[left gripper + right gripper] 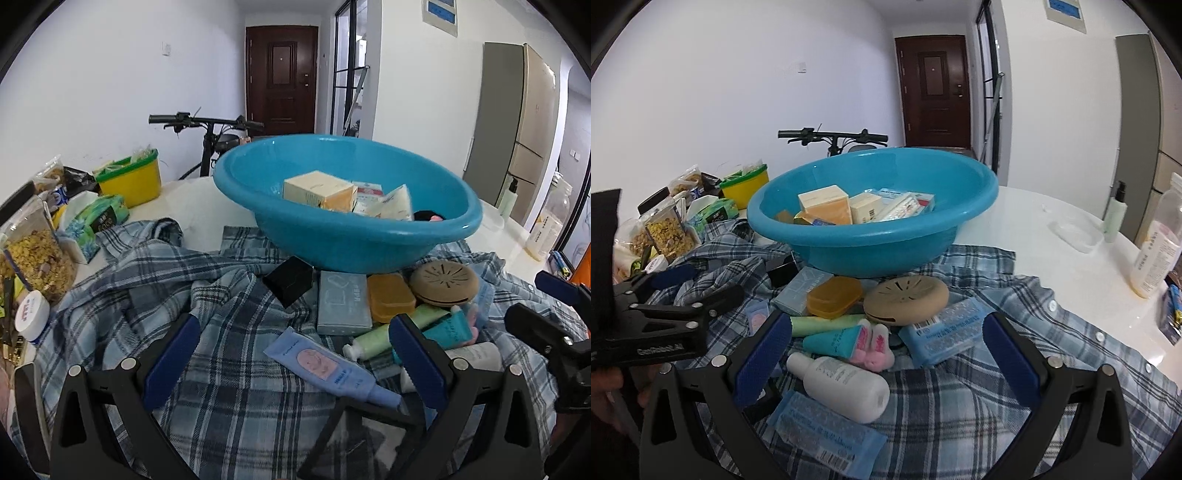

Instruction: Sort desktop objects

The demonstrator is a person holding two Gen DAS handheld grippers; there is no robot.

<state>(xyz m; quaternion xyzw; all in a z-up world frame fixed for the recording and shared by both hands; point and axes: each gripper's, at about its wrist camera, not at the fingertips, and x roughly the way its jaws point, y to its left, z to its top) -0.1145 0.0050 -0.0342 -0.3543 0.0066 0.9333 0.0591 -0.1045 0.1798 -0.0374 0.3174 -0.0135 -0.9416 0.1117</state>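
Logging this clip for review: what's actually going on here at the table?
A person is sorting toiletries off a plaid shirt into a blue basin, which already holds several small boxes. Both claws are open and empty. The left claw hovers over a lavender tube; the right claw hovers over a white bottle. An orange case, a tan round case and blue tissue packs are not yet sorted.

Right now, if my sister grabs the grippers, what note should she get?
Left hand-held gripper: open, empty, over the blue tube.
Right hand-held gripper: open, empty, over the white bottle.
Done: several boxes already lie in the basin.
Left: tubes, bottle, orange case, tan disc and packets lie on the plaid shirt in front of the basin.
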